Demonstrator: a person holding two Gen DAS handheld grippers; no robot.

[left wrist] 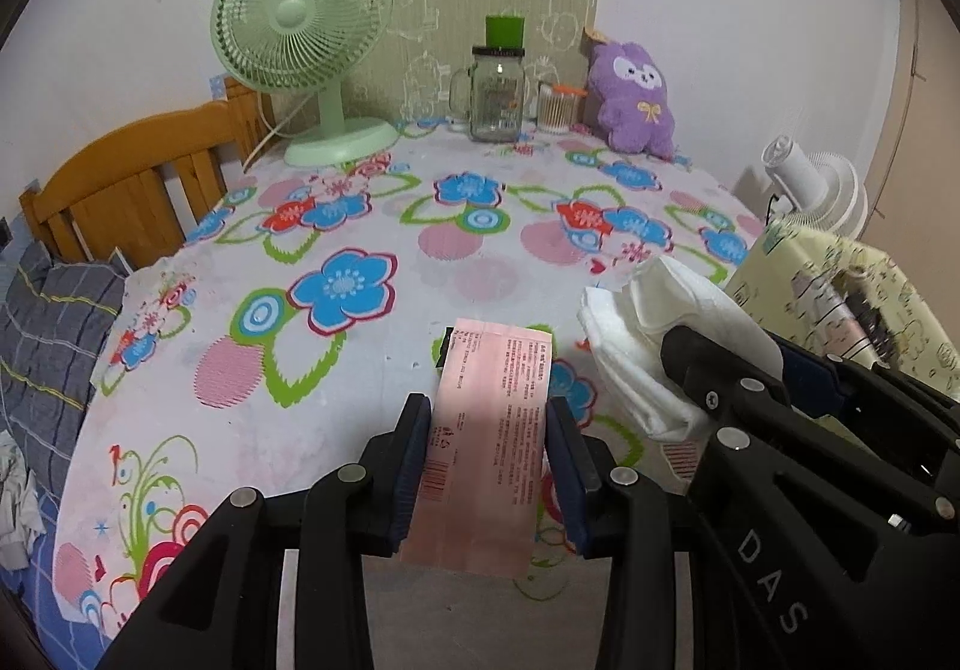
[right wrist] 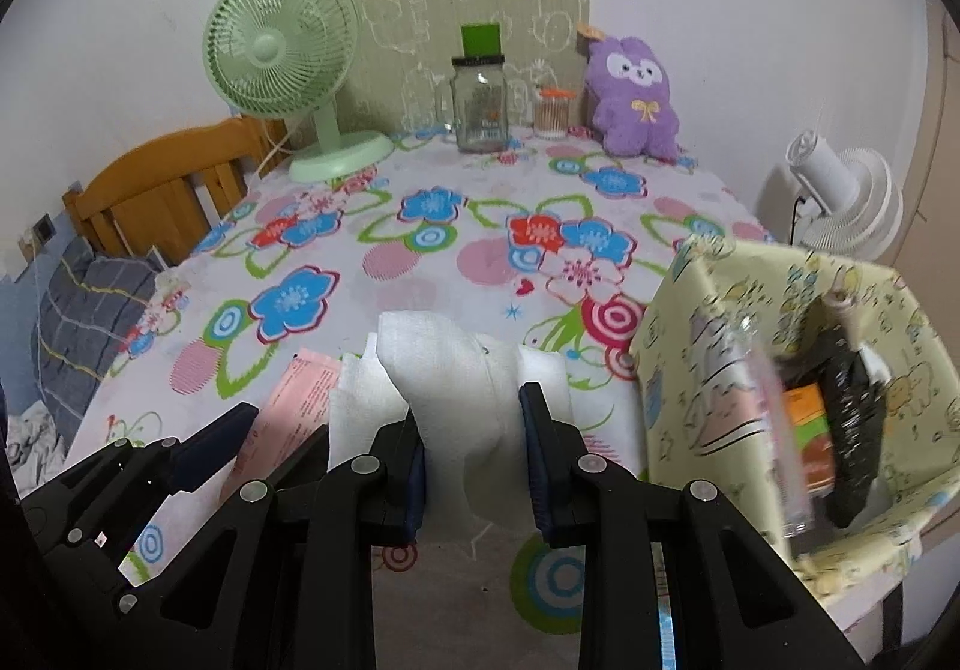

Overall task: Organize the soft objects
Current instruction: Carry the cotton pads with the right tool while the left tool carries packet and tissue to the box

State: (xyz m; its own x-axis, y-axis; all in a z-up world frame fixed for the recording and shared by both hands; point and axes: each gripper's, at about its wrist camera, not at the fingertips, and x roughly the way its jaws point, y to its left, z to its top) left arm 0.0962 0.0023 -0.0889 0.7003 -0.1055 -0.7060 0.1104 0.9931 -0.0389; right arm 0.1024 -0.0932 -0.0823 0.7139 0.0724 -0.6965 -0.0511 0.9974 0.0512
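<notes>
The left tongs are closed on a flat pink packet, pads pressing its two long edges, with the packet's long axis running straight out along the fingers toward the far edge of the bench. It appears lifted clear of the flowered cloth, near the bench's front edge.

The right tongs are clamped nearly shut on a wad of white soft cloth or padding, which bulges up and forward from between the pads (some loose folds hang below them too). It is also held above the bench's front edge.

What the coming move likely turns on is the yellow fabric bin at the bench's front right corner. It lies just to the right of the right tongs, its open mouth tilted toward them, with dark and orange things already inside. The right hand is plainly the nearer; the left tongs sit on the far side of the right ones, so the packet would have to cross over or wait its turn.

The purple plush toy stands well apart at the bench's far edge, beside the jar.
</notes>
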